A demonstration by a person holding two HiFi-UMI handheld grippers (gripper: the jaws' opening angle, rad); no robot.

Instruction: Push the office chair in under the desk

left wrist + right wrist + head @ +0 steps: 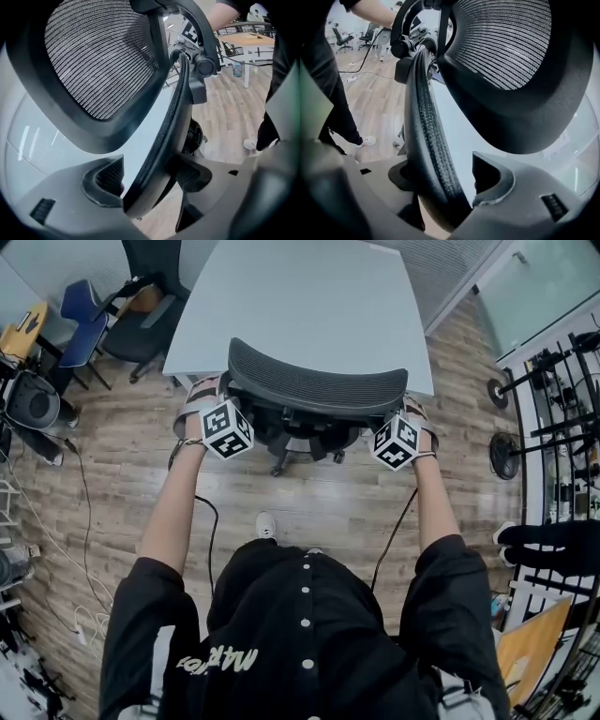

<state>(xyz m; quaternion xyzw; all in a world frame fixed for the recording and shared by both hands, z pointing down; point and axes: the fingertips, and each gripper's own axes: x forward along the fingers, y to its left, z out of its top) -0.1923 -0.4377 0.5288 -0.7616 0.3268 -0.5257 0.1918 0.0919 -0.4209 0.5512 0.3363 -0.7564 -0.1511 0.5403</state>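
My left claw point(147, 180) and right claw point(445, 180) each clamp the back rim of the one chair point(317, 385); its seat is hidden, with the single table point(300, 306) at twelve o'clock.

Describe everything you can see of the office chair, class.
The office chair is black, with a curved mesh headrest and a mesh backrest in a plastic-looking frame. It stands upright on the wooden floor at the near edge of the pale desk. The left gripper and right gripper each clamp one side edge of the backrest.
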